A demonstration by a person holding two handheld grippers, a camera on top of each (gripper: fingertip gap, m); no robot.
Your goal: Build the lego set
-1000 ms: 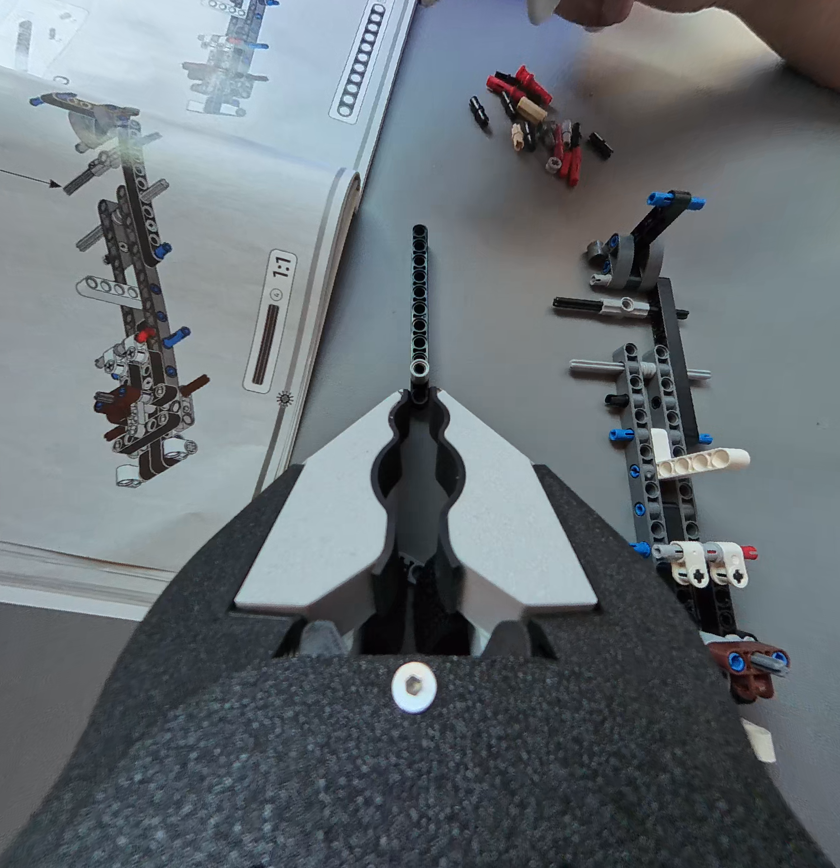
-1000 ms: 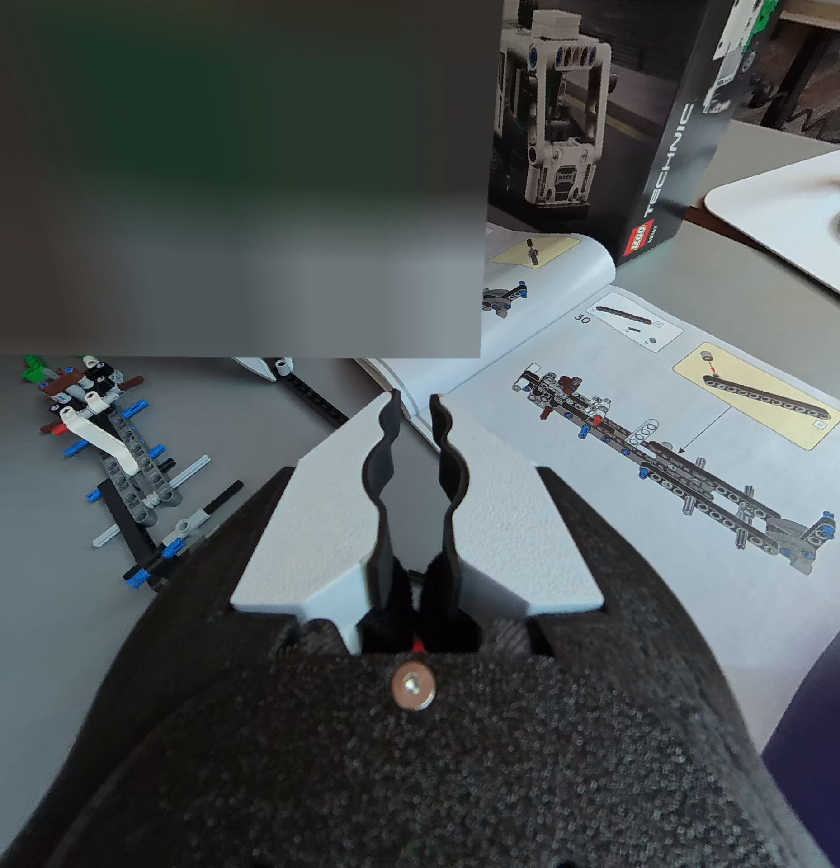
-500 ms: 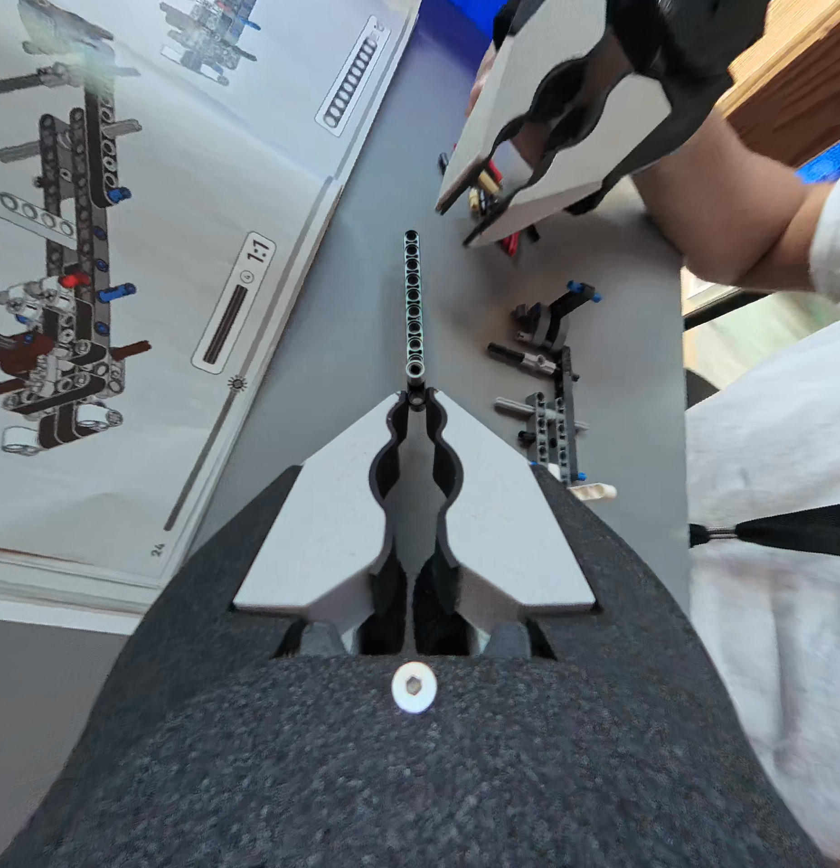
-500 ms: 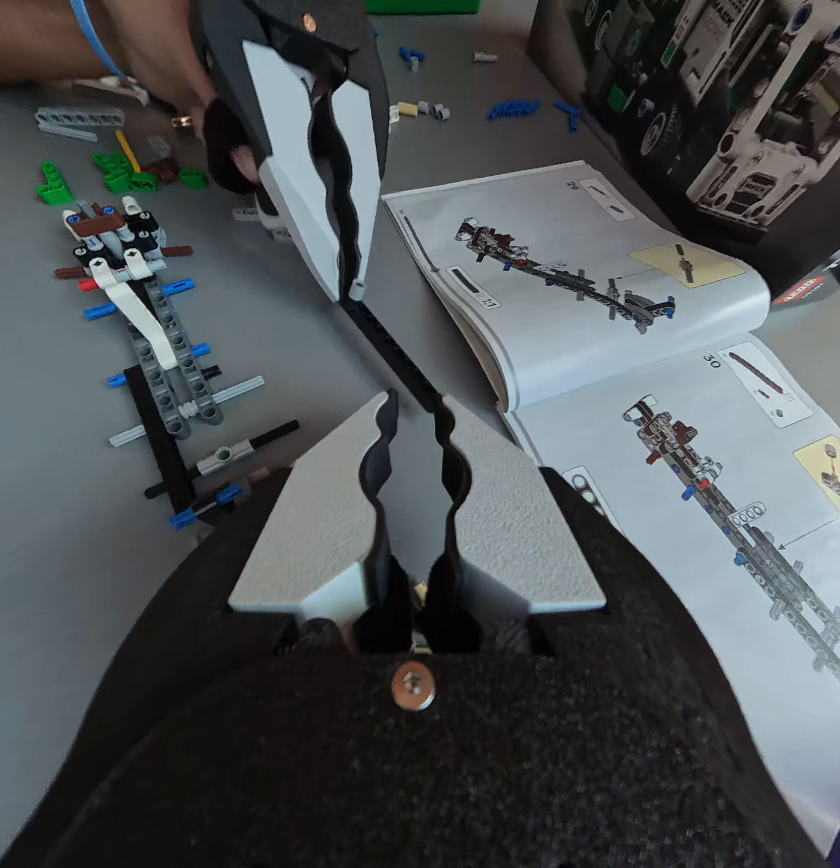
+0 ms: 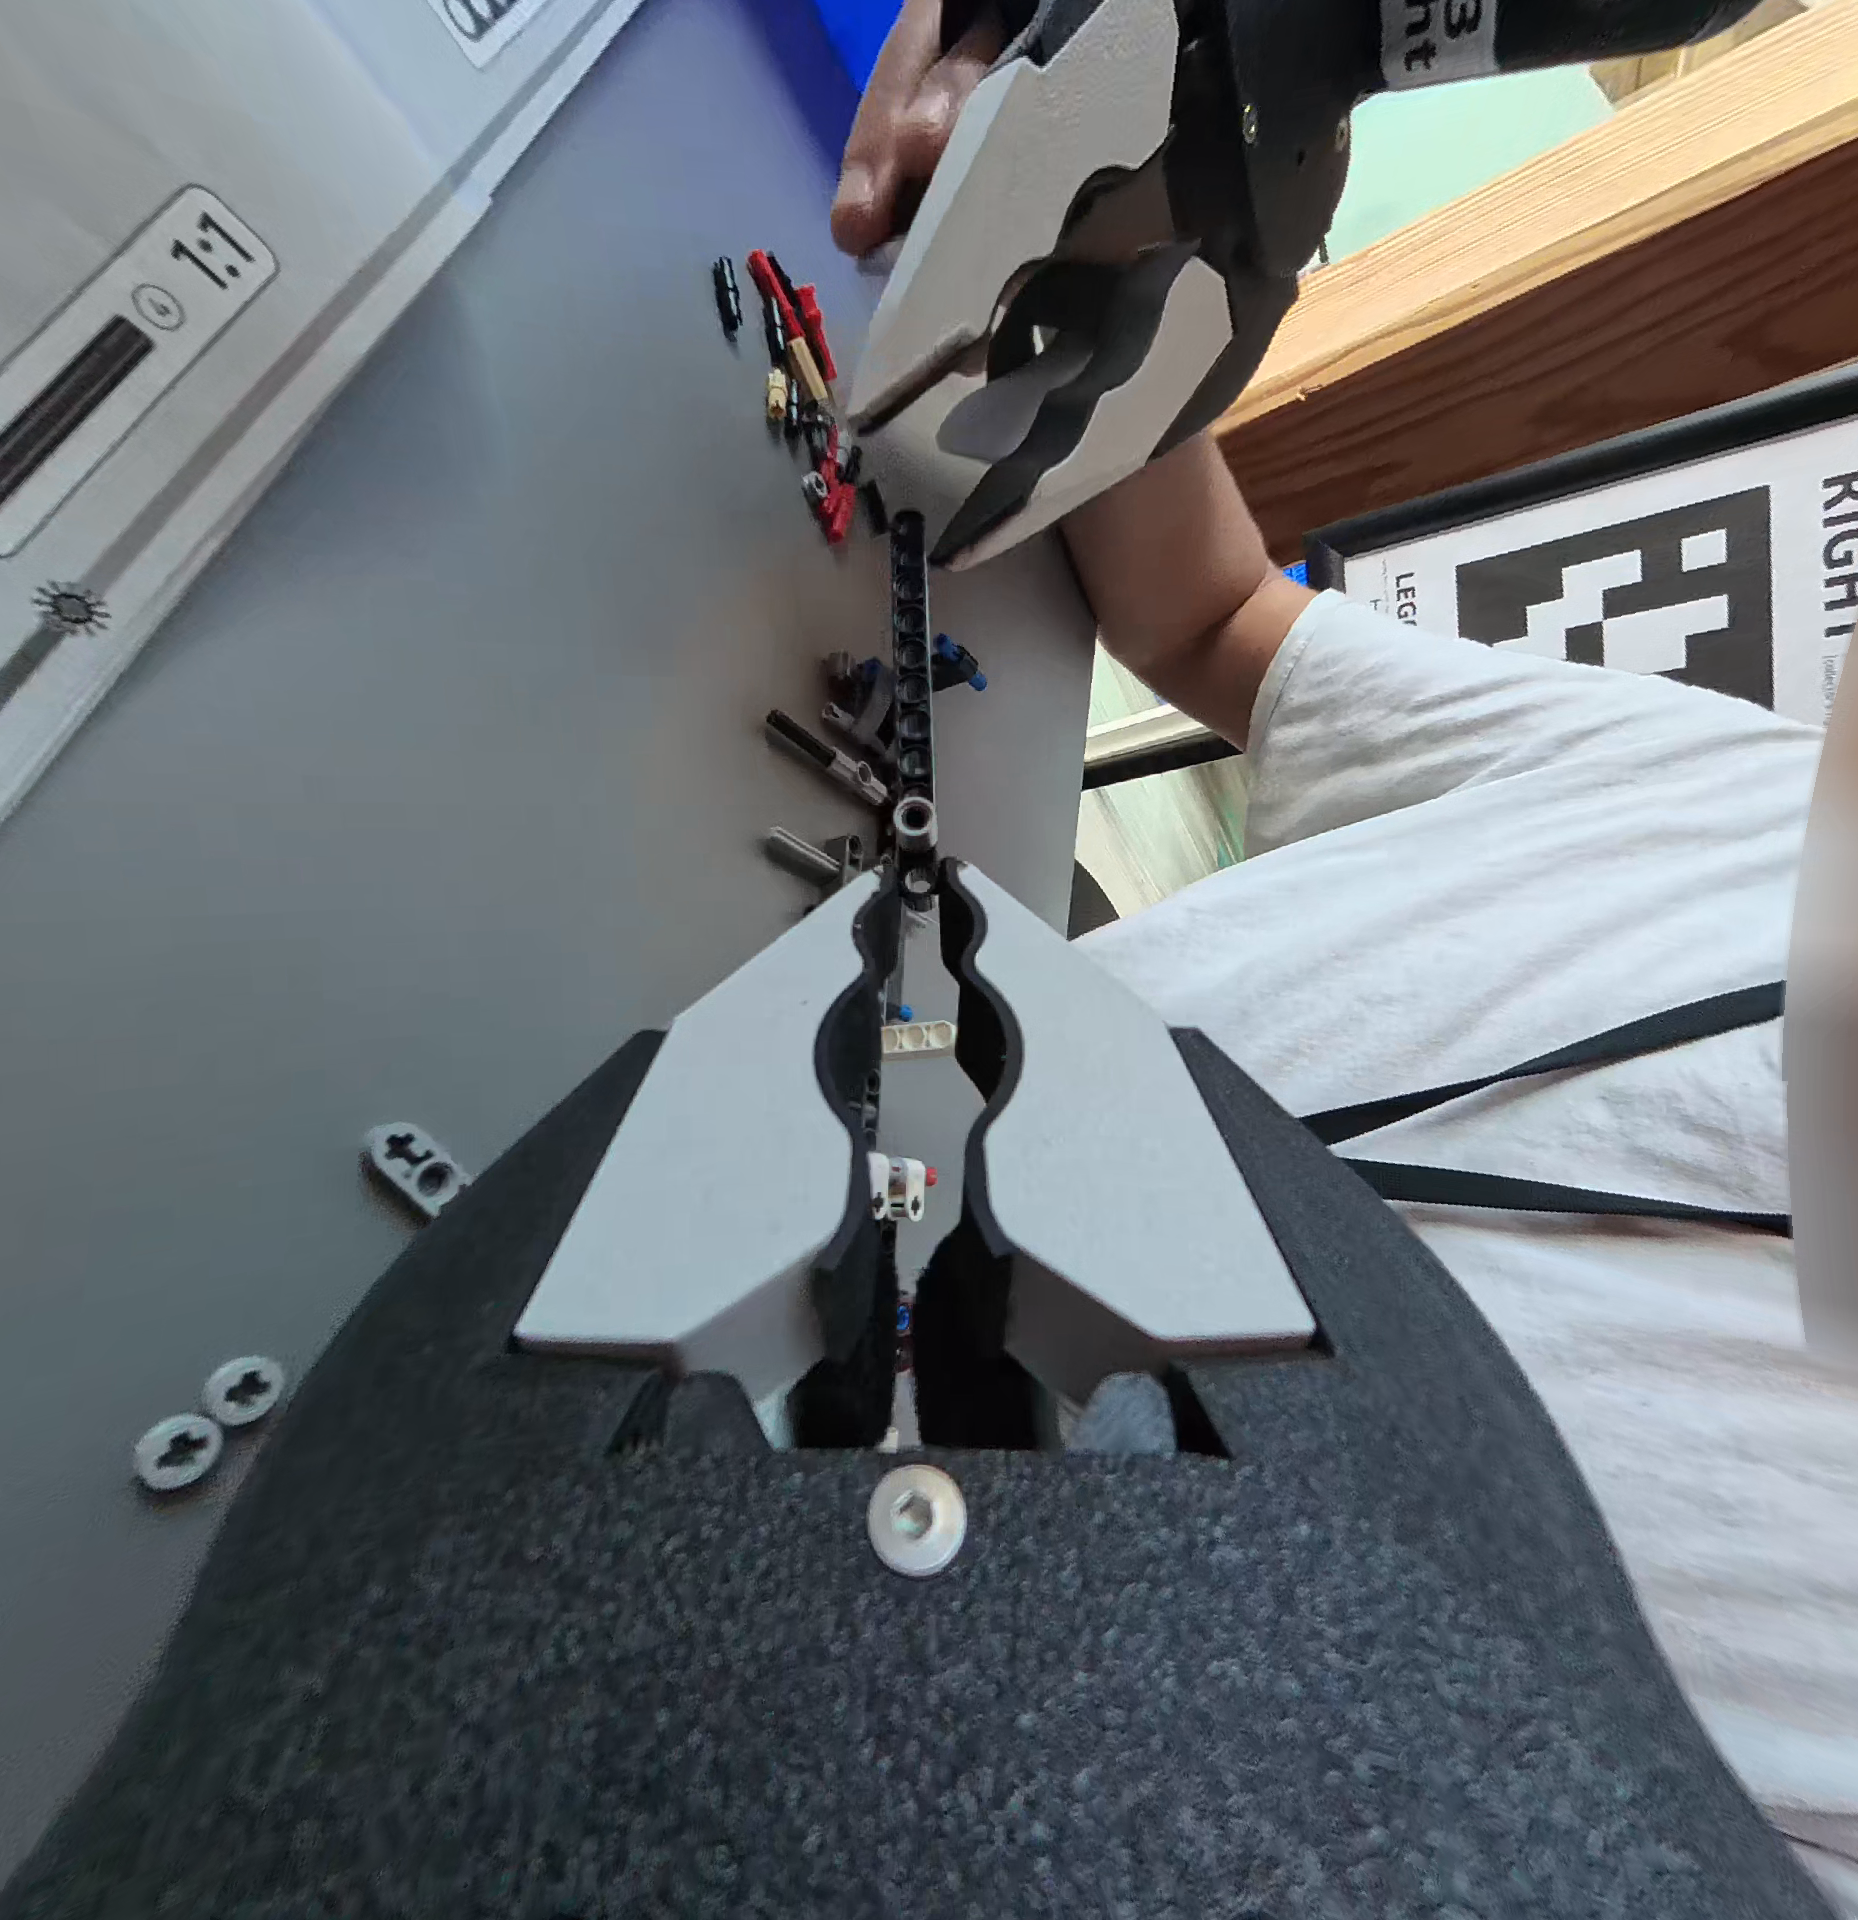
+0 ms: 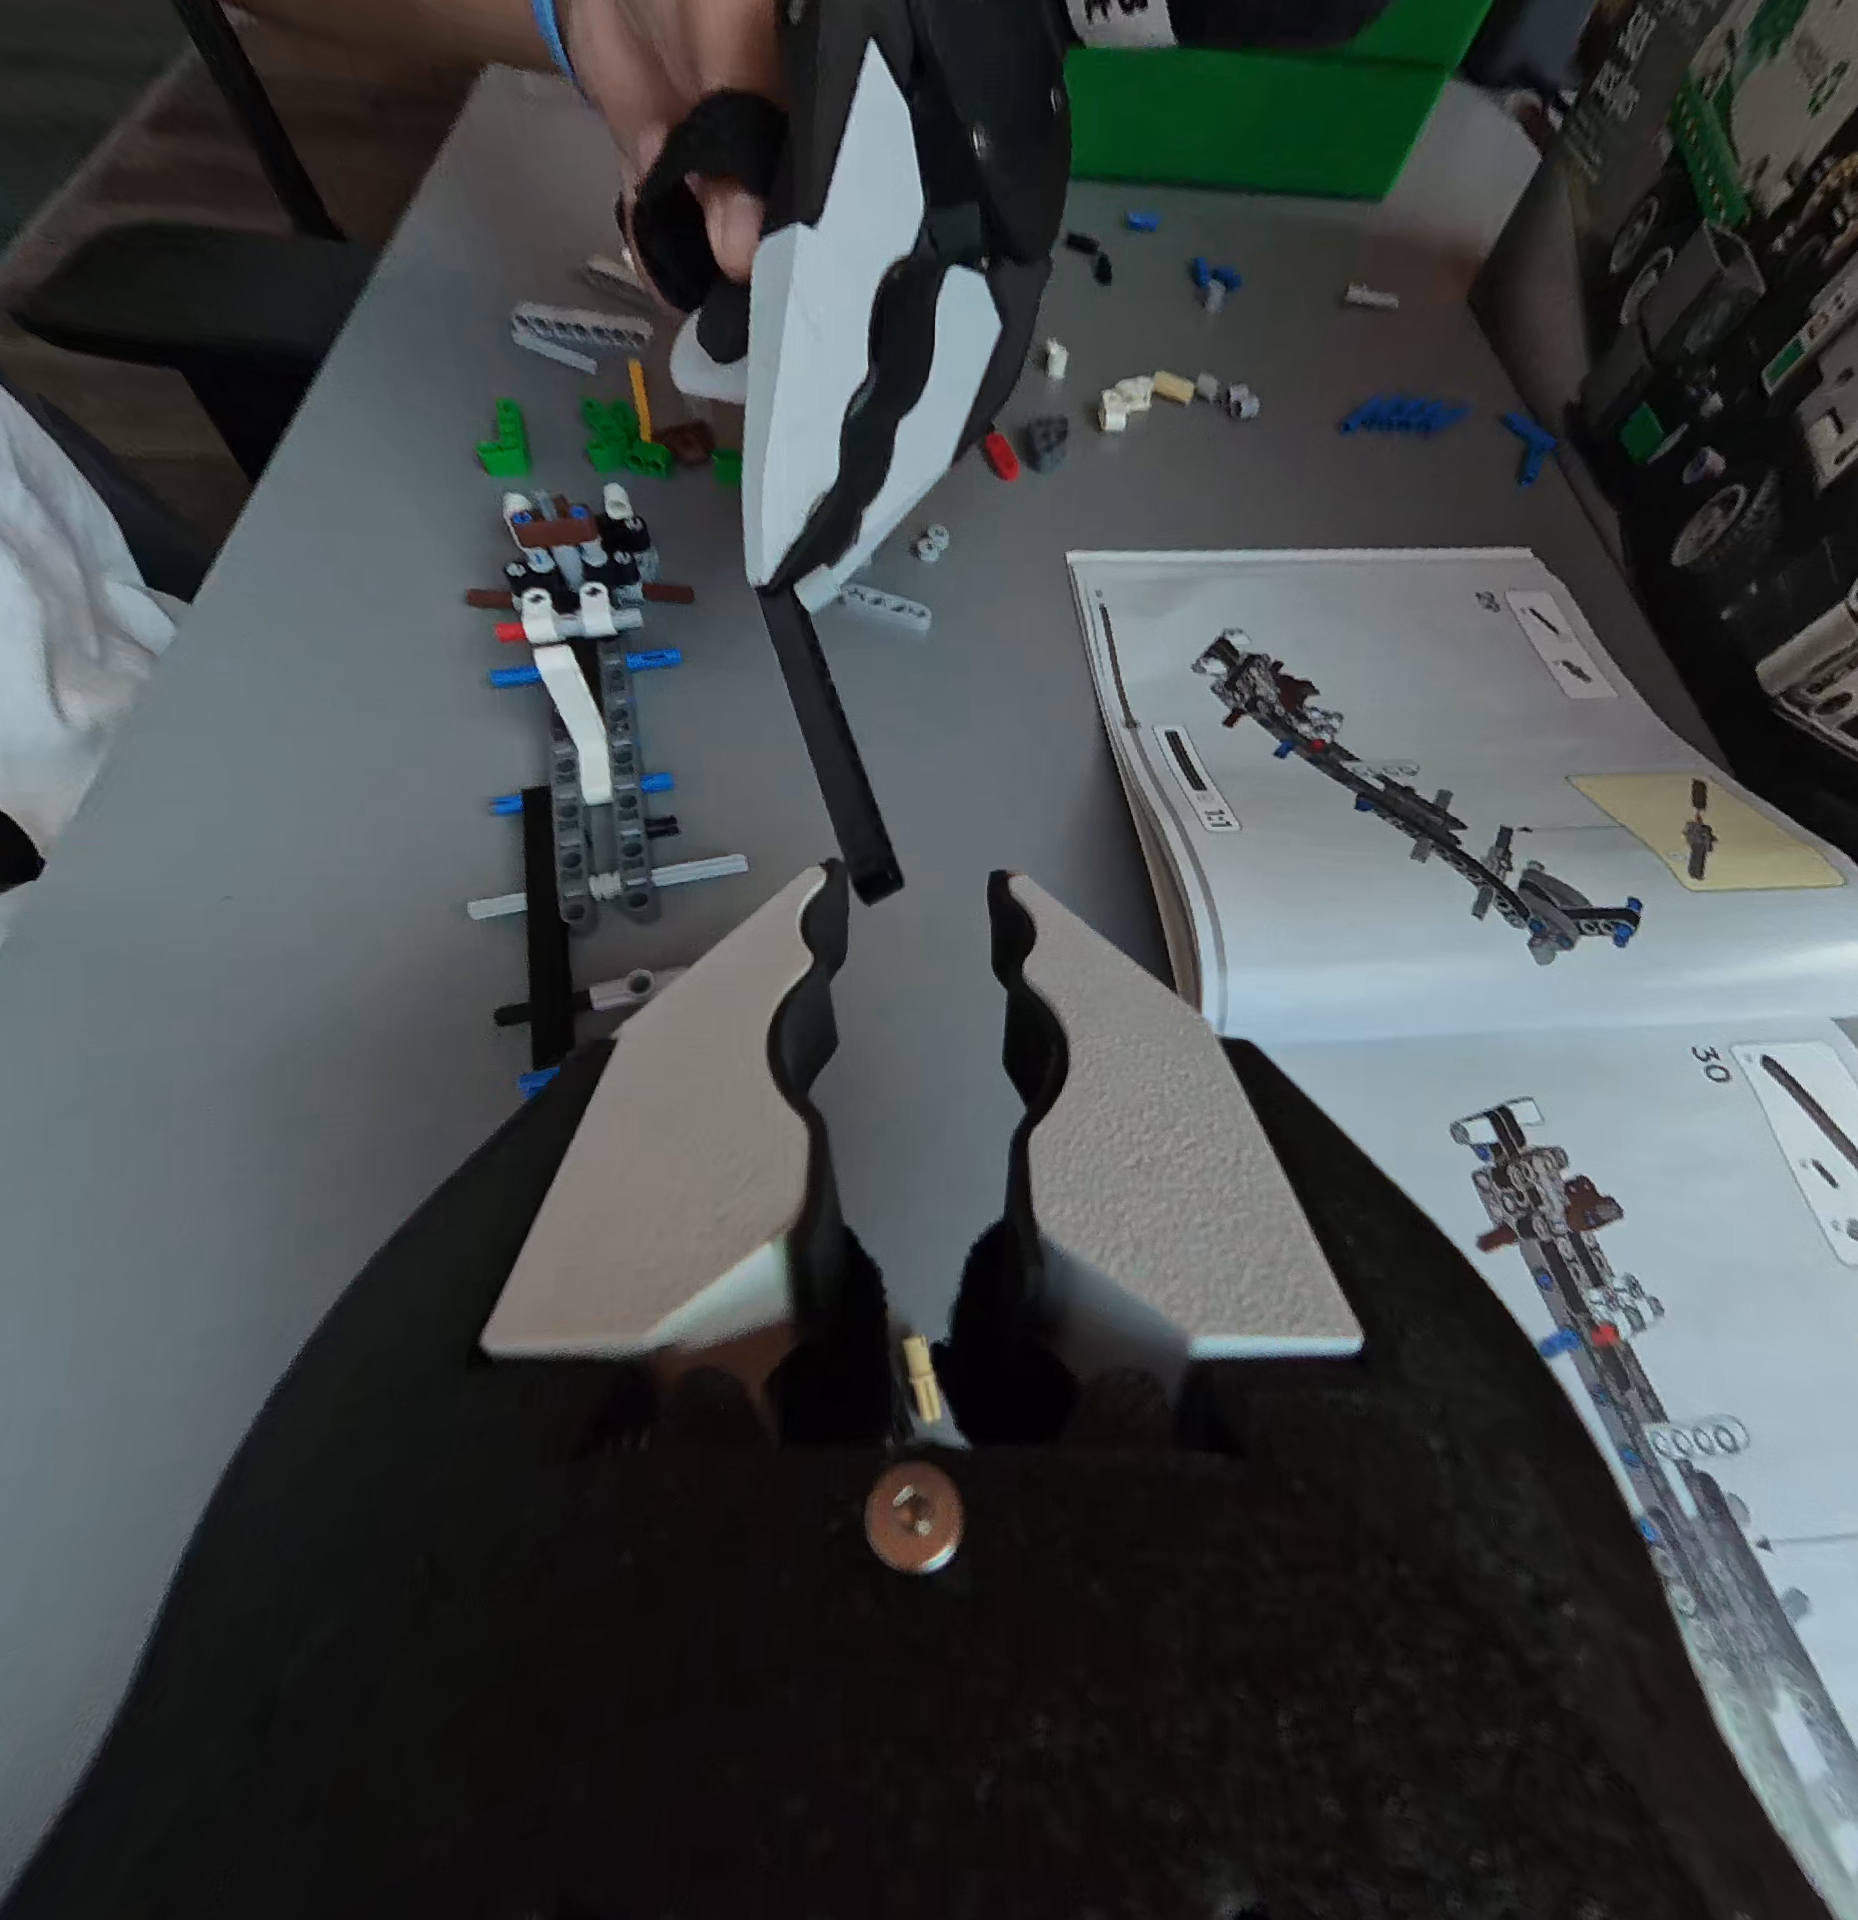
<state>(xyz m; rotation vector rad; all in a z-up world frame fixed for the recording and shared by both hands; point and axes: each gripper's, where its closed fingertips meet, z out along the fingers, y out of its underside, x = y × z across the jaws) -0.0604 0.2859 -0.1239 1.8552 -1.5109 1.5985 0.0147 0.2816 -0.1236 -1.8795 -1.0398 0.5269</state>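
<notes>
Left gripper pinches one long black studless beam by its near end, tips pressed on it, a grey bush seated just ahead. Right gripper gapes wide and bare, the beam's far end just off its left fingertip. Only the right view shows two open manual pages; only the left, three flat grey pieces.

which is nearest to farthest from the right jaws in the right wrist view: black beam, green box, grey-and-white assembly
1. black beam: its free end is just ahead of the right gripper, beside the left fingertip.
2. grey-and-white assembly: on the table, ahead and to the left.
3. green box: at the table's far end.
</notes>
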